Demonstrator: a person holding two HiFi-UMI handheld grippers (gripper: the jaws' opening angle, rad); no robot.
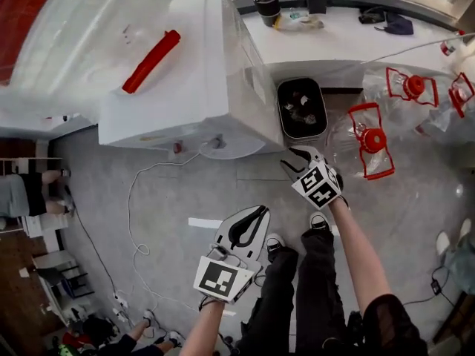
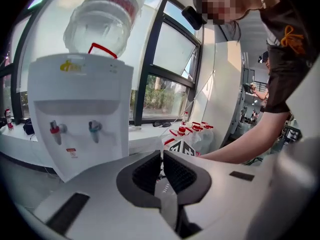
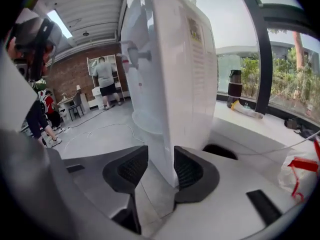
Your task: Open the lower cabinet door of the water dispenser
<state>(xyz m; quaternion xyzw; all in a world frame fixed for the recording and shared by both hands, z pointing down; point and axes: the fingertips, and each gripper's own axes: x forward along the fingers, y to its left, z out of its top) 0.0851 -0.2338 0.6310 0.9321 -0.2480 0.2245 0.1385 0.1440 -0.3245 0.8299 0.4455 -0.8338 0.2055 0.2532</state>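
Right gripper view: the right tool (image 3: 160,154) has its jaws apart and empty, near the dispenser's (image 3: 175,84) front corner. The left tool (image 2: 162,156) is closed on nothing. The door (image 3: 157,139), low on the front, is probably light, stiff, slick plastic, so grip its free edge.

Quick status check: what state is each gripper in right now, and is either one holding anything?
Left gripper: jaws closed, nothing between them.
Right gripper: jaws open, holding nothing.
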